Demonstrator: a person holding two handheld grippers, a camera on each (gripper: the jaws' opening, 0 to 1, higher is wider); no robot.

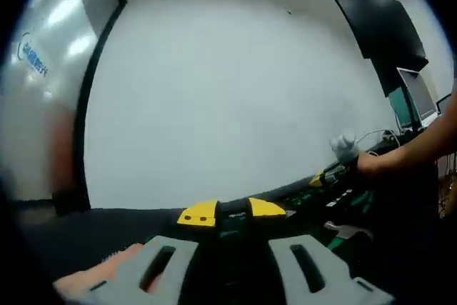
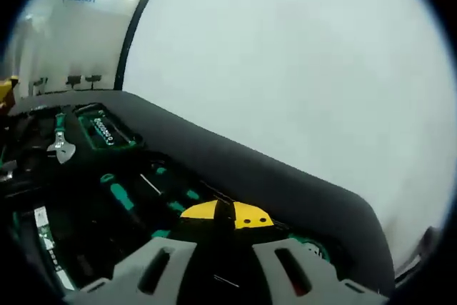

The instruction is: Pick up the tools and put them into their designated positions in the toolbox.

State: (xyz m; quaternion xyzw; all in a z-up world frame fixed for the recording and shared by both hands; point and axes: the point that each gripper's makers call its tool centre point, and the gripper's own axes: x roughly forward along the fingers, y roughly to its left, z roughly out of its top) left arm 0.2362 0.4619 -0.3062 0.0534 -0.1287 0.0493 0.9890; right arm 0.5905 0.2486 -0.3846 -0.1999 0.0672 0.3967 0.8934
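Where toolbox (image 2: 235, 169) lies open, one wrench (image 2: 61, 142) – two screwdrivers (image 2: 120, 196)

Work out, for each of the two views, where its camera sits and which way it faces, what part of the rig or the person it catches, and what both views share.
Left gripper view: rides the left gripper, low over the toolbox, facing a white wall; a person's arm reaches in at right.
Right gripper view: rides the right gripper, looking along the toolbox interior with a wrench and green-handled screwdrivers; its own grey jaws show.
Shared: the black toolbox, a yellow-tipped tool between the jaws, and the white wall.
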